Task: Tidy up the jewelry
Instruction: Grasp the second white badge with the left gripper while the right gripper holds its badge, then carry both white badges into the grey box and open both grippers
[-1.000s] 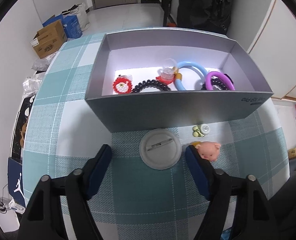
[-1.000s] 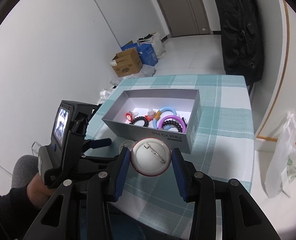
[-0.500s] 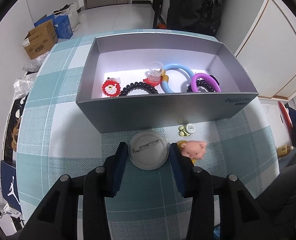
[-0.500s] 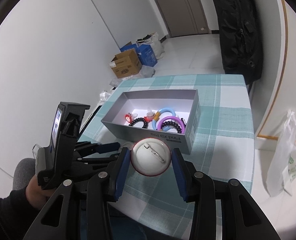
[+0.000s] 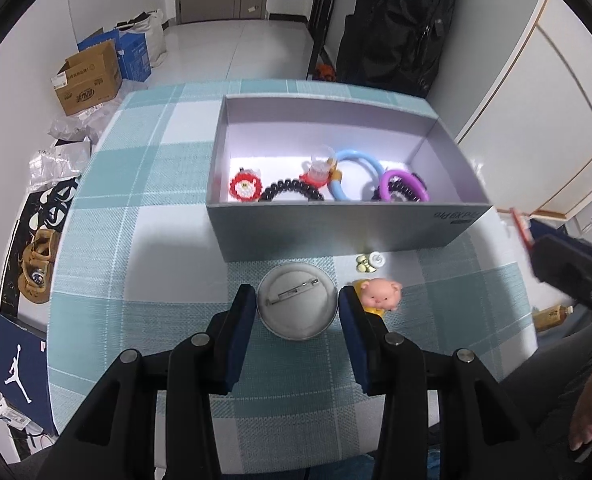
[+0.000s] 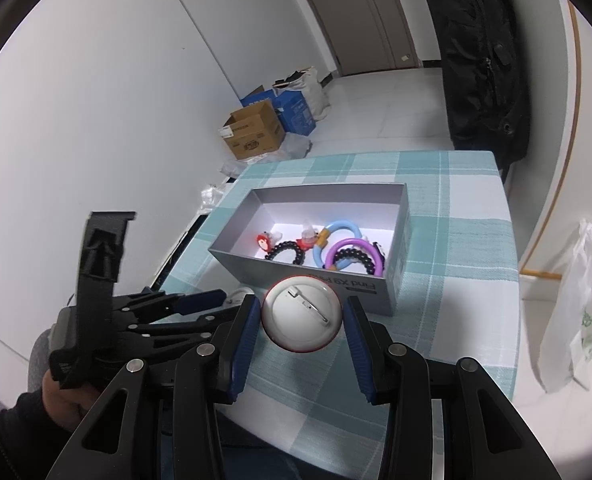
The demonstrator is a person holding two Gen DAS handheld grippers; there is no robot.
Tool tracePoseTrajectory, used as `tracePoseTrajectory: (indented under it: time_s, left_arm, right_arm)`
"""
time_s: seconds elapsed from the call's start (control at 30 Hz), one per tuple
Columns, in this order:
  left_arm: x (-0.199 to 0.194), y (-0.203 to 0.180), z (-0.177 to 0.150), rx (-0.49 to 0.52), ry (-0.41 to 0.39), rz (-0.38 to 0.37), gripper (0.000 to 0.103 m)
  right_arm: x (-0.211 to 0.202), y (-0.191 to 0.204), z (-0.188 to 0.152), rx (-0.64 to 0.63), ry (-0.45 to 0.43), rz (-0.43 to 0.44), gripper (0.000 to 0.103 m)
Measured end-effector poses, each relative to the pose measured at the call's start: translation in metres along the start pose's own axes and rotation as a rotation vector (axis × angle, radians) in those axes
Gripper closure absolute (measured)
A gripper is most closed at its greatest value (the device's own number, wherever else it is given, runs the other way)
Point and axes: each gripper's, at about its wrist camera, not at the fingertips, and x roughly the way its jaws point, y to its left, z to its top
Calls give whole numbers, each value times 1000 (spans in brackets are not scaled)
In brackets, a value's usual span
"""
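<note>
My left gripper (image 5: 297, 305) is shut on a round grey pin badge (image 5: 297, 303), back side up with its pin showing, and holds it over the checked tablecloth in front of the grey box (image 5: 336, 232). My right gripper (image 6: 302, 314) is shut on a white pin badge with a red rim (image 6: 302, 314) and holds it in the air in front of the box (image 6: 376, 288). The box holds a red beaded charm (image 5: 246, 188), black coil hair ties (image 5: 292, 192), a blue ring (image 5: 356, 174) and a purple ring (image 5: 404, 184). My left gripper also shows in the right wrist view (image 6: 200, 304).
A pink pig figure (image 5: 380, 292) and small gold and white earrings (image 5: 370, 262) lie on the cloth right of the left gripper. The table edge (image 6: 512, 280) is at the right, with a plastic bag (image 6: 576, 320) beyond. Cardboard boxes (image 5: 88, 80) stand on the floor.
My left gripper has closed from wide open onto the grey pin badge and lifted back from the box. My right gripper has kept hold of its white badge and risen slightly.
</note>
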Motion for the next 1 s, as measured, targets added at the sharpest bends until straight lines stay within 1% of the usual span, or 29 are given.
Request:
tracePoseTrajectory:
  time_s: [0.17,0.5,0.77,1.0]
  left_arm:
    - [-16,0,2,-2,-49,-43,66]
    - [-29,5,16,-35,-109,-137,66]
    - [-30,3,31,-53,-132,-207,66]
    - [-26,2,46,-65,-135,-232,66]
  right_arm:
    - [4,6,3,-5,-2,5,62]
    - [11,7,15,15,-18,19,62]
    - [21,-1,26,67,-21,23,62]
    - [29,-8,37,89,-28,5,62]
